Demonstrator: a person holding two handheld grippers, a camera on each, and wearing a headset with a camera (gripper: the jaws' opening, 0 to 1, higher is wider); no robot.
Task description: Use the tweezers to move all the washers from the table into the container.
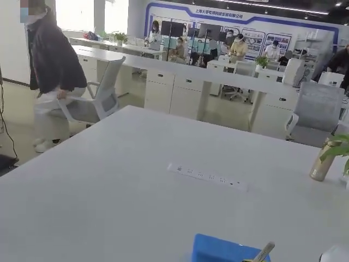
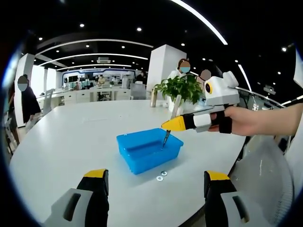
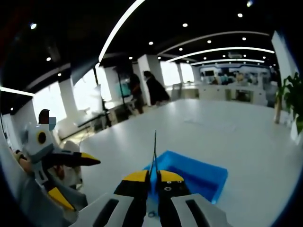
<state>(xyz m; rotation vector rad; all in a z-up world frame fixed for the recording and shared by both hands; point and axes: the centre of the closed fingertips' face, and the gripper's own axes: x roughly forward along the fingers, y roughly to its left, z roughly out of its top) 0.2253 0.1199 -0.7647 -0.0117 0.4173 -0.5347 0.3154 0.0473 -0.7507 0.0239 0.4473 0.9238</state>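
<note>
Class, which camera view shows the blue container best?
The left gripper view: the blue container shows whole, rim and walls. The head view catches one edge; the right gripper view has it partly behind the right hand-held gripper.

The container looks glossy plastic, the table smooth and matt, the tweezers metal.

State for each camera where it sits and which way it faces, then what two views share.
Head view: on the headset, facing forward over the white table toward the office; blue container at the bottom edge.
Left gripper view: on the left gripper, jaws wide apart, facing the container, two washers, the right gripper with tweezers, and the person's hand.
Right gripper view: on the right gripper, looking along its shut jaws and tweezers over the container; left gripper at left.
Shared: both gripper views show the container and tweezers.
</note>
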